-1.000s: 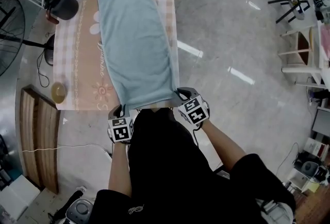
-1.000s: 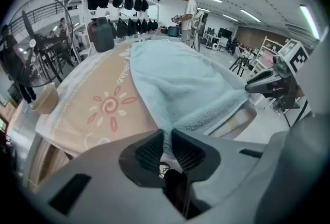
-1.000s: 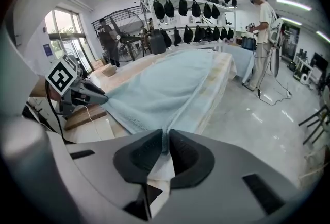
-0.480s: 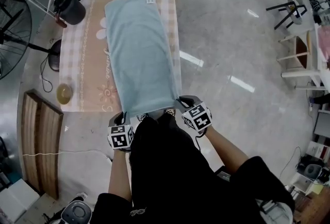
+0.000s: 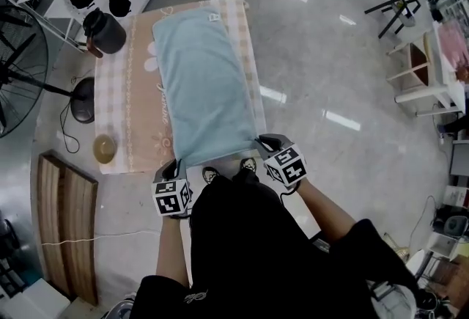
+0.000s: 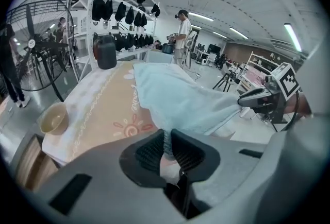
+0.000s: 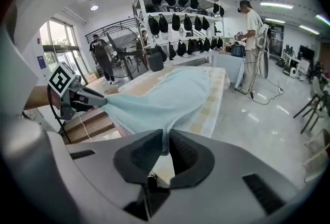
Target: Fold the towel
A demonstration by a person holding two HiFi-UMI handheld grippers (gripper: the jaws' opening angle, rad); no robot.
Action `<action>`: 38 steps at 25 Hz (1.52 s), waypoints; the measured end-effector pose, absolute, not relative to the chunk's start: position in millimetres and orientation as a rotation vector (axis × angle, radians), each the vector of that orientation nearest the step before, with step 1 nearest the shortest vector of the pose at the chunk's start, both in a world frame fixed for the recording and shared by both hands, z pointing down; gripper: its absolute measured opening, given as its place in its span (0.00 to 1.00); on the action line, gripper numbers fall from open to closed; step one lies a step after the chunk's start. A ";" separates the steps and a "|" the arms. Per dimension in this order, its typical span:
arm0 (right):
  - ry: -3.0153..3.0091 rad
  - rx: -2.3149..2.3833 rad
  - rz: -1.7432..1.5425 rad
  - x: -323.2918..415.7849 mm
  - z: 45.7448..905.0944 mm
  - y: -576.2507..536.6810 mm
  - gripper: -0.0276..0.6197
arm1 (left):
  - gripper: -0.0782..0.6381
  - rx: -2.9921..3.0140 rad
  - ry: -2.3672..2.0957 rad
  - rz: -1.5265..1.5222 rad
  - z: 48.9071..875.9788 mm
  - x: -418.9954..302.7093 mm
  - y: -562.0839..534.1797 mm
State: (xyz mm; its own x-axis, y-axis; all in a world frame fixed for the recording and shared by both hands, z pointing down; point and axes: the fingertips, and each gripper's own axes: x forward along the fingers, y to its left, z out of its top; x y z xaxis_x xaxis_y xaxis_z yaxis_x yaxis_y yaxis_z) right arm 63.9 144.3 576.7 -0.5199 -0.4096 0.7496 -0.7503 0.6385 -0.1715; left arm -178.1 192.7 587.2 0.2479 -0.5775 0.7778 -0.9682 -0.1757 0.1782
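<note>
Table [image 5: 132, 105] | towel [image 5: 205, 83] near edge raised higher | left gripper [image 5: 176, 163], right gripper [image 5: 259, 141] gripping

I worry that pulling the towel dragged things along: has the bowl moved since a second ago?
No. The bowl sits at the same spot by the tablecloth's near left corner, as before.

The towel [image 5: 201, 83] is soft cloth with a matt, slightly rough pile. The tablecloth [image 5: 128, 112] looks smooth and printed. The floor [image 5: 330, 53] is glossy and mirrors the lamps. The boards [image 5: 77, 237] are wood. The pads [image 6: 149, 152] of the left gripper [image 6: 166, 151] and the right gripper [image 7: 166, 151] are dark, matt and ribbed.
</note>
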 end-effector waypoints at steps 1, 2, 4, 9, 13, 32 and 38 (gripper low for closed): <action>-2.170 0.919 0.627 60.9 572.1 138.7 0.11 | 0.17 1.865 -1.413 0.738 583.1 -181.2 184.3; -2.170 0.937 0.617 58.4 567.7 133.6 0.11 | 0.17 1.881 -1.414 0.737 578.7 -183.7 176.4; -2.167 0.967 0.595 55.5 558.6 125.8 0.11 | 0.17 1.917 -1.410 0.731 569.2 -186.5 163.3; -2.175 1.026 0.565 53.7 540.0 99.9 0.11 | 0.17 1.971 -1.395 0.698 553.4 -189.5 131.7; -2.199 1.039 0.578 56.0 529.2 76.7 0.11 | 0.17 1.960 -1.408 0.665 548.2 -187.3 113.5; -2.407 0.999 0.674 39.2 503.5 -90.1 0.11 | 0.17 1.899 -1.683 0.620 518.8 -210.4 -48.7; -2.412 1.030 0.628 21.4 496.6 -146.9 0.11 | 0.17 1.939 -1.656 0.607 521.6 -225.7 -98.2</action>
State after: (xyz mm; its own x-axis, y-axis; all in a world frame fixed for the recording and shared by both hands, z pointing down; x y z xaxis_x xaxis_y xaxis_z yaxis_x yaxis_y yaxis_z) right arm 21.4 -146.9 496.6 -0.6251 -0.5496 0.5542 -0.7501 0.6193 -0.2320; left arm -225.7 -98.2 521.6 0.1542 -0.7580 0.6337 -0.9880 -0.1221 0.0944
